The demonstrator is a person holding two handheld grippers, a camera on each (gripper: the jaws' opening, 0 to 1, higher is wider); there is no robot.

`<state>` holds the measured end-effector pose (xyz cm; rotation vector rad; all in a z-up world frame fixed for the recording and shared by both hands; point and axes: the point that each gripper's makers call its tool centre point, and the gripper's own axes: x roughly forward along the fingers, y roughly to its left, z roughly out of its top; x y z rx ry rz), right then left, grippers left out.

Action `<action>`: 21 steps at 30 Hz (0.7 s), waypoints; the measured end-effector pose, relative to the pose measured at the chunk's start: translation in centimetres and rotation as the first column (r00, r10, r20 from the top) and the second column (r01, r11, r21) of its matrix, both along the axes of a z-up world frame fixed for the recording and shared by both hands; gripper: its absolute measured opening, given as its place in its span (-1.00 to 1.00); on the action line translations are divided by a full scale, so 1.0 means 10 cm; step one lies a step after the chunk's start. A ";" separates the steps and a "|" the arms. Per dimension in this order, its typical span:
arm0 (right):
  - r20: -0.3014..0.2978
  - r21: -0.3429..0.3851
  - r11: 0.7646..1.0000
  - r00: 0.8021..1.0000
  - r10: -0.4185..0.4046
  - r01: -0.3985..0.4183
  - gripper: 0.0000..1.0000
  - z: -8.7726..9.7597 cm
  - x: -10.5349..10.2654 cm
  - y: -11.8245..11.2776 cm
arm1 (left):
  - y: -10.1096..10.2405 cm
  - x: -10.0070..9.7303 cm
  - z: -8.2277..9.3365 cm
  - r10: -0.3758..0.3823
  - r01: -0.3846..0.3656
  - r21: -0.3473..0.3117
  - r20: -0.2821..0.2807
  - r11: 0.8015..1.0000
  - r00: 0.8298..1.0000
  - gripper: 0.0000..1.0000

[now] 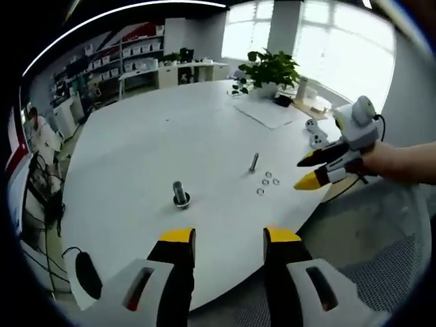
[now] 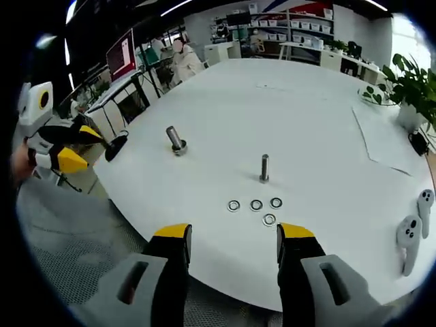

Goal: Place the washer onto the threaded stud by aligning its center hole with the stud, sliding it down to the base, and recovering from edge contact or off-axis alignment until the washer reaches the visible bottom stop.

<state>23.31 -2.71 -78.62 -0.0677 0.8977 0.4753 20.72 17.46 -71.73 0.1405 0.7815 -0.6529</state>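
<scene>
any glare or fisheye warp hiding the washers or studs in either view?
Left gripper view: windows blown out at top right, washers tiny but distinct, table edge strongly bowed. Right gripper view: even light, four washers and both studs sharp with faint shadows; only the rim smears.

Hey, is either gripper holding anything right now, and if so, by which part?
Nothing is held. The left gripper and right gripper are both open with nothing between the jaws; the washers lie on the table.

You held the left gripper point(image 1: 228, 238) and right gripper point(image 2: 234, 234) off the desk point(image 1: 136, 157) edge, jaws apart, empty.
</scene>
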 end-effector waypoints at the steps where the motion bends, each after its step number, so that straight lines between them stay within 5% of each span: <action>1: -0.001 0.000 1.000 1.000 0.000 0.000 0.06 0.00 0.00 0.00 | 0.01 -0.01 -0.01 -0.005 0.005 0.008 0.001 1.000 1.000 -0.24; 21: -0.007 -0.025 1.000 1.000 -0.011 0.011 0.06 -0.04 -0.01 -0.05 | -0.02 -0.24 0.04 -0.071 0.071 0.015 0.012 0.997 0.997 -0.18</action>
